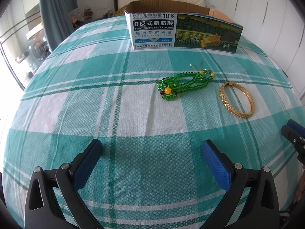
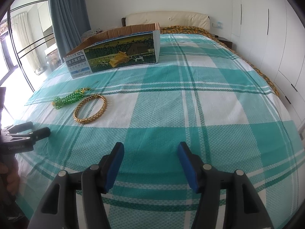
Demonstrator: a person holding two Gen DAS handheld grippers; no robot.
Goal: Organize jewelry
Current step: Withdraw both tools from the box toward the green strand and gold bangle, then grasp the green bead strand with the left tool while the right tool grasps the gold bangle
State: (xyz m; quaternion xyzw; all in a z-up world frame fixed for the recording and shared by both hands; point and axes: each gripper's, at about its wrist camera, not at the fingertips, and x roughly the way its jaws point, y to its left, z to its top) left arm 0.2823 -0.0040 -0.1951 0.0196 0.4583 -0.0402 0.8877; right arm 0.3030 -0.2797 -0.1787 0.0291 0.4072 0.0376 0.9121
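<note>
We hold both grippers, left (image 1: 152, 148) and right (image 2: 150, 148), open and empty, short of beads (image 1: 183, 82) and bangle (image 1: 237, 100).

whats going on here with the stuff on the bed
A person is tidying jewelry with a hand-held gripper in each hand. A green bead necklace and a gold bangle lie side by side on the teal plaid bedspread, apart from each other, with an open cardboard box behind them. Both the left hand-held gripper and the right hand-held gripper hover open and empty over the bedspread, short of the jewelry. Nothing has been picked up yet.
</note>
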